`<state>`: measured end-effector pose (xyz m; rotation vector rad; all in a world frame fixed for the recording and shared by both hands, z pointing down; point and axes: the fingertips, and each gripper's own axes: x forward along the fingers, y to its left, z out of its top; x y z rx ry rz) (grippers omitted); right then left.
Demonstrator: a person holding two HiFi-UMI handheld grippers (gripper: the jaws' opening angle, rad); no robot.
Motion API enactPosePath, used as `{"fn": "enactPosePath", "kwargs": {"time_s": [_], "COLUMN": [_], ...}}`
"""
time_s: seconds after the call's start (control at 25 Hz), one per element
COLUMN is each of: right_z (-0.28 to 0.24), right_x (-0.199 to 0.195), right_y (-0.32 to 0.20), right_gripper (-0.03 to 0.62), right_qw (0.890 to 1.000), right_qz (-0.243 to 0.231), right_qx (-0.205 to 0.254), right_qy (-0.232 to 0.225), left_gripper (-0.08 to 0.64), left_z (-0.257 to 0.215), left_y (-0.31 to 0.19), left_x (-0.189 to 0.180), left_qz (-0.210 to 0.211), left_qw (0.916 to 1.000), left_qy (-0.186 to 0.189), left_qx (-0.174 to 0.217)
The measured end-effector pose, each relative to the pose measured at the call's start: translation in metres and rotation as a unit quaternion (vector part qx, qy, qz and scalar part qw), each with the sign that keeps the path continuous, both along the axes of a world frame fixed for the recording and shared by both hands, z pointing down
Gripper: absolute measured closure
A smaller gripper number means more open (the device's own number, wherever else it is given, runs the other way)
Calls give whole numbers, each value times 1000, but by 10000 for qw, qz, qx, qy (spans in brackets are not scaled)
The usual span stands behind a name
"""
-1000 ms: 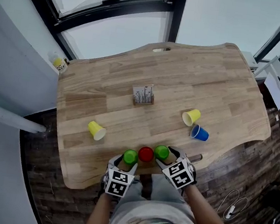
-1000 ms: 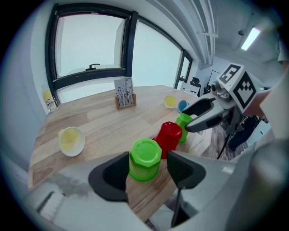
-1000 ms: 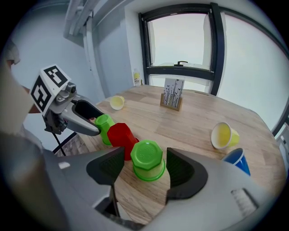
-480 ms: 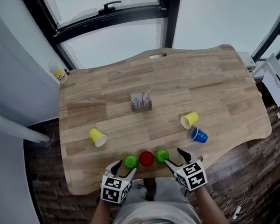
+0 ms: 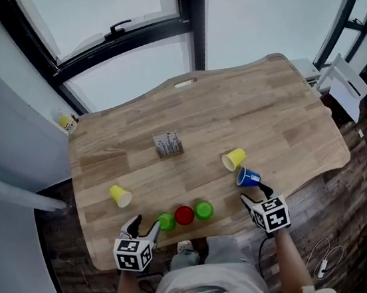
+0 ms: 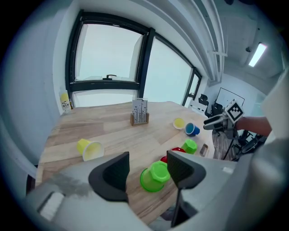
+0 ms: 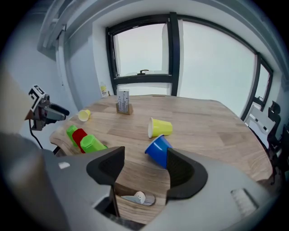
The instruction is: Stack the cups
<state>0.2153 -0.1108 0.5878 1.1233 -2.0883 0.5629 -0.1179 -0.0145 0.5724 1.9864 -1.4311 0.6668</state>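
Head view of a wooden tabletop (image 5: 288,116) set before a window, with six cups unstacked. At far left, off the tabletop by the window, stands a small yellow bottle (image 5: 68,122). On the left part of the tabletop a yellow cup (image 5: 121,196) lies on its side, well apart from the rest. The left claw (image 5: 145,225) hangs over the near edge; its jaws stand apart and grip nothing. In the left gripper view the left green cup (image 5: 166,222) shows in the gap beyond the tips, with neither pad pressing on it. This cup stands mouth-down and begins a row along the near edge: just beside it, to the right, is a red cup (image 5: 184,215), then a second green cup (image 5: 204,210), all three close together. Farther back, near the middle of the tabletop, stands a small wooden card holder (image 5: 168,144). To the right lie a second yellow cup (image 5: 233,159) and, just nearer, a blue cup (image 5: 247,178), both on their sides with mouths toward the left. The right claw (image 5: 255,193) is at the near right edge, jaws likewise spread and empty. The blue cup lies just ahead of its tips, untouched.
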Motion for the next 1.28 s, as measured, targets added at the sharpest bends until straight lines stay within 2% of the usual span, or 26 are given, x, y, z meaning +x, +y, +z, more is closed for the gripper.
{"fn": "enactPosePath", "kwargs": {"time_s": [0.44, 0.64, 0.84, 1.04, 1.28], "right_z": [26, 40, 62, 76, 91], "right_x": [36, 38, 40, 44, 44], "right_y": [-17, -27, -31, -34, -36], "right_gripper": [298, 298, 298, 298, 298], "right_qw": [9983, 9953, 9865, 9713, 9587], "right_qz": [-332, -720, -1343, -1969, -2465], "right_qx": [-142, -229, -435, -522, -585], "right_qy": [466, 607, 832, 1230, 1290], "left_gripper": [312, 313, 313, 313, 313], "left_z": [-25, -29, -28, -27, -24], "left_y": [-20, -20, -14, -8, -2], "left_x": [-14, -11, -10, -5, 2], "left_qz": [-563, -798, -1046, -1350, -1668], "left_qw": [9979, 9961, 9936, 9898, 9848], "left_qy": [-163, -255, -352, -412, -468], "left_qx": [293, 291, 246, 194, 152]}}
